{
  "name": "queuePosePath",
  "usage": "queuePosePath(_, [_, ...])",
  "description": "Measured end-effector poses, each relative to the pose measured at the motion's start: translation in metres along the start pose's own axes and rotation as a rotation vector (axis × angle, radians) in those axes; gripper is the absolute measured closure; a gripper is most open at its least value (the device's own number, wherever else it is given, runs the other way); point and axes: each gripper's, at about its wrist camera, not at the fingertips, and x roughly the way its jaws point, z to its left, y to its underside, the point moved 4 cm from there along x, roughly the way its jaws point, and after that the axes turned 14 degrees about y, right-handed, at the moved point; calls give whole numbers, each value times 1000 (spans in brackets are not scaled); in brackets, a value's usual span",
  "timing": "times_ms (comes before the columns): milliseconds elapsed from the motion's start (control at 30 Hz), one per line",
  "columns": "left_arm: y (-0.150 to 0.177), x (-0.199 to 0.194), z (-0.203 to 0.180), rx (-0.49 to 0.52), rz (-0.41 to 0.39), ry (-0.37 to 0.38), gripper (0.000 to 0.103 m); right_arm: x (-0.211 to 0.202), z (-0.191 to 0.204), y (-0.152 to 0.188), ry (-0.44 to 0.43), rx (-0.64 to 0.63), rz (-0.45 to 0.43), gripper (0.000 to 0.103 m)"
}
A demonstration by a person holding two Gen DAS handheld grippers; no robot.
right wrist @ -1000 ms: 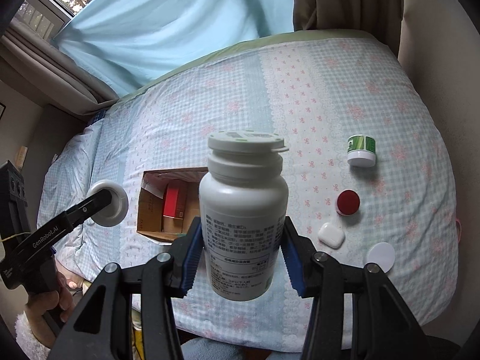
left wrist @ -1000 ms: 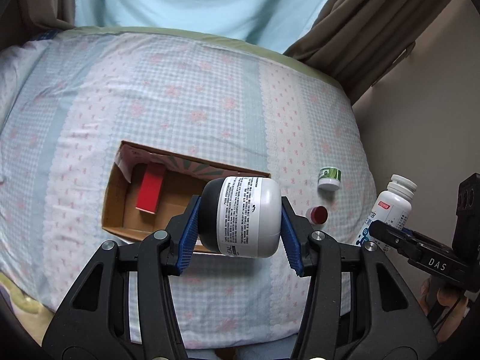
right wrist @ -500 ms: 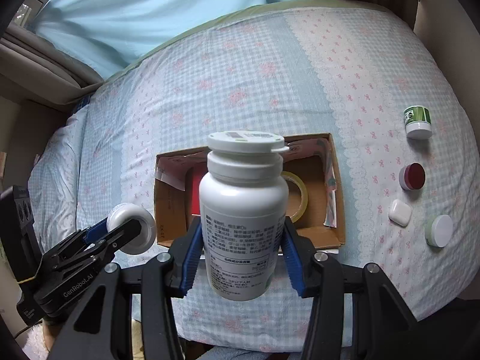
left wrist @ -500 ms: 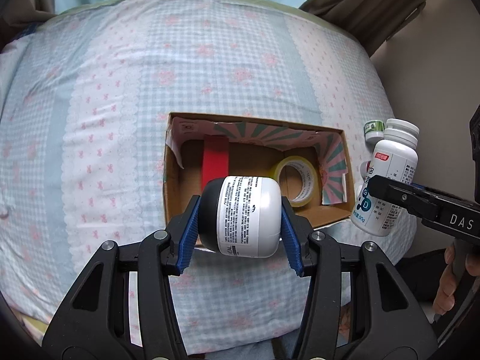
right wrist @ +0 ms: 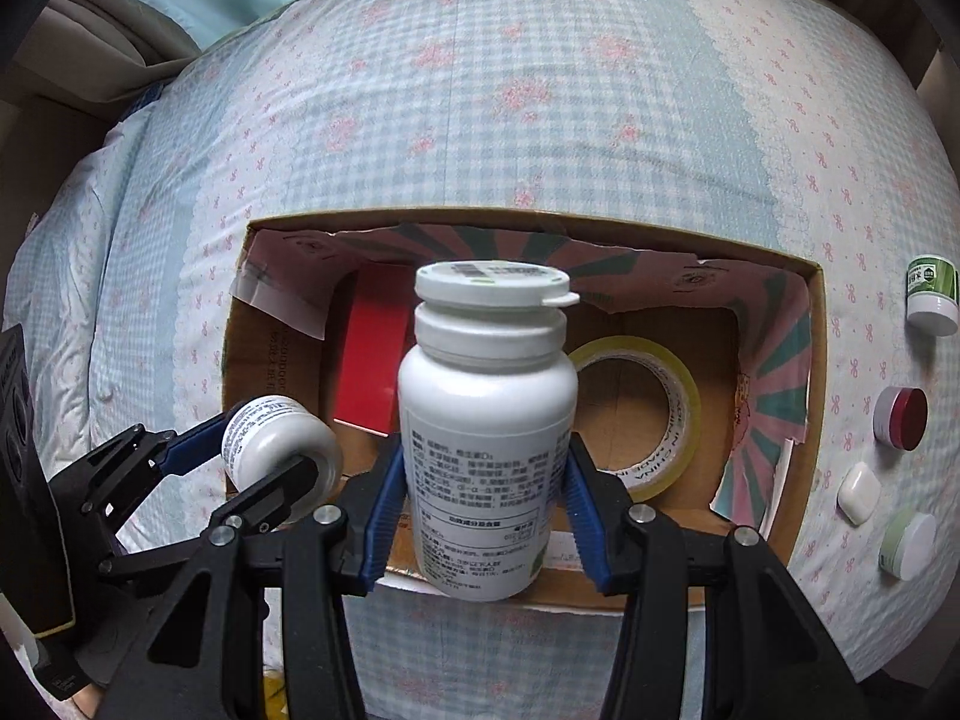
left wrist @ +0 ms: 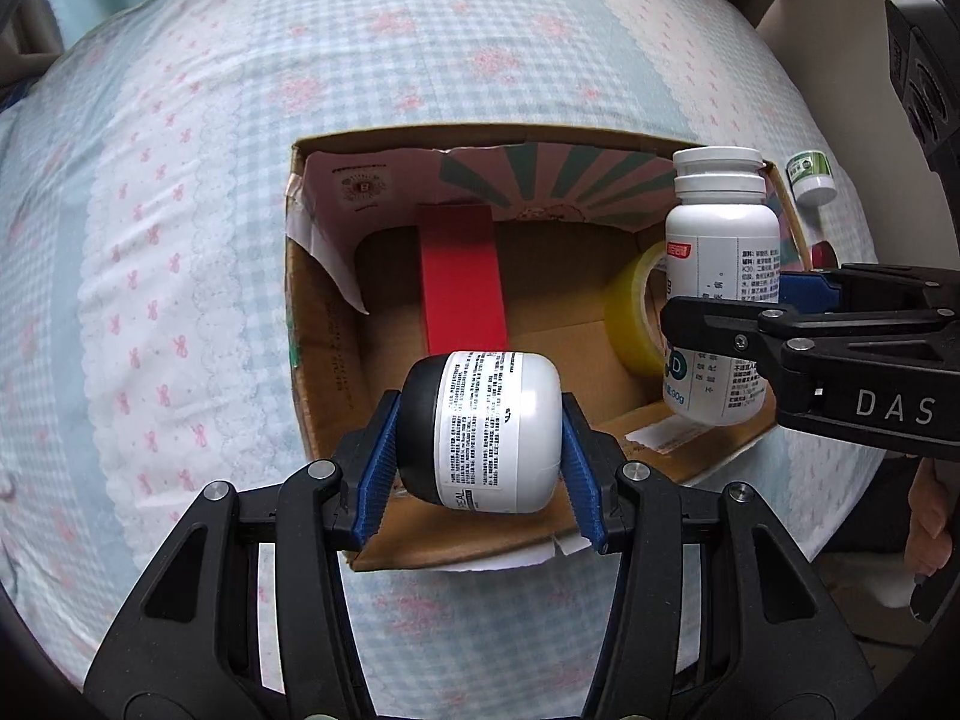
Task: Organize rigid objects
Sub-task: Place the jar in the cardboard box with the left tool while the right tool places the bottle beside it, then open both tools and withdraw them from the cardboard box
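A squat white jar with a black lid (left wrist: 489, 429) is clamped sideways in the left gripper (left wrist: 480, 462), and a tall white plastic pill bottle (right wrist: 486, 444) is grasped upright by the right gripper (right wrist: 480, 516). Both are held over the open cardboard box (right wrist: 807, 396), near its front edge, on the checked bedspread (right wrist: 540, 90).

"DAS" in pale letters stands on the black arm of the right gripper (left wrist: 774, 324), seen from the left wrist cam. The white plastic pill bottle with red-tagged label (left wrist: 717, 300) shows a big "D" and "90g"; rest of its print too small to read. The squat white jar with black end (left wrist: 480, 429) shows "…EAL" at the label's bottom edge. The yellow tape roll (right wrist: 648, 414) has inner lettering, approx. "VNIHO", upside down.
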Motion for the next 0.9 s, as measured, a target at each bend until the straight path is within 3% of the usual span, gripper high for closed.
queuePosePath(433, [9,22,-6,105,38,-62,54,44,7,-1,-97,-4,85,57])
queuePosePath(500, [10,17,-9,113,32,-47,2,43,8,0,-82,-15,82,56])
queuePosePath(533, [11,13,-10,108,24,-21,0,40,8,-1,-71,-12,59,46])
queuePosePath(567, [12,10,-11,98,20,-2,0,36,7,-2,-64,-1,32,20])
queuePosePath(600, [14,7,-10,92,20,-3,0,31,4,-4,-60,13,9,6])
queuePosePath(633, [16,5,-9,92,25,-15,0,27,1,-4,-57,29,-9,0])
queuePosePath(767, [22,-5,-7,89,13,-28,0,23,-9,5,-60,65,41,0])
queuePosePath(900, [20,-16,-7,75,3,-26,0,15,-14,13,-47,78,24,0])
